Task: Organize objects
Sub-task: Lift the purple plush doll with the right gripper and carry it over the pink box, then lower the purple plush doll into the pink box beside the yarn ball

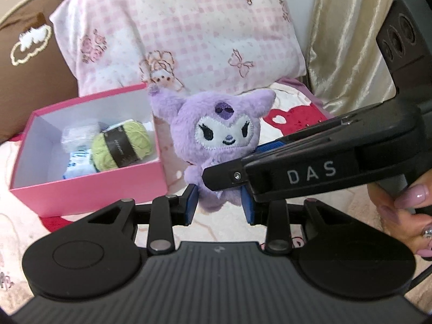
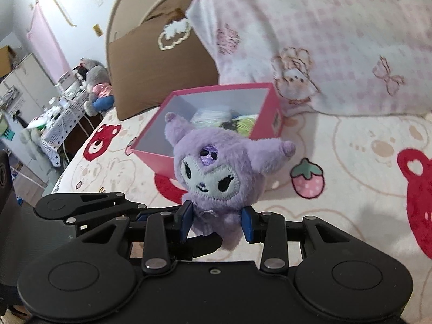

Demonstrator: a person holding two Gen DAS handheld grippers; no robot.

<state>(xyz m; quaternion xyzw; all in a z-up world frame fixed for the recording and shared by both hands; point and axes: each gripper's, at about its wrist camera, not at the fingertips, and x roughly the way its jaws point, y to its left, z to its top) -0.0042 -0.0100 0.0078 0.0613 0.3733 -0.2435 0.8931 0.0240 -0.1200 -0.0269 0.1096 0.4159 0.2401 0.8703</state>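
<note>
Pink-checked pillow [image 1: 189, 35] backs an open pink cardboard box [image 1: 89, 186] holding green yarn [image 1: 121, 148]; beside it, a fluffy purple plush doll [image 1: 218, 135] is clamped by both left gripper [image 1: 220, 206] and right gripper [image 2: 217, 222] above the bedspread.

pink checked pillow [image 1: 189, 32] | brown cushion [image 2: 159, 62] | bear-print bedspread [image 2: 364, 189] | gold curtain [image 1: 348, 40]

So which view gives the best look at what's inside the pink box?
The left wrist view. It looks down into the pink box, showing a green yarn ball and some wrapped packets. In the right wrist view the purple plush covers part of the box, leaving only a sliver of green.
</note>
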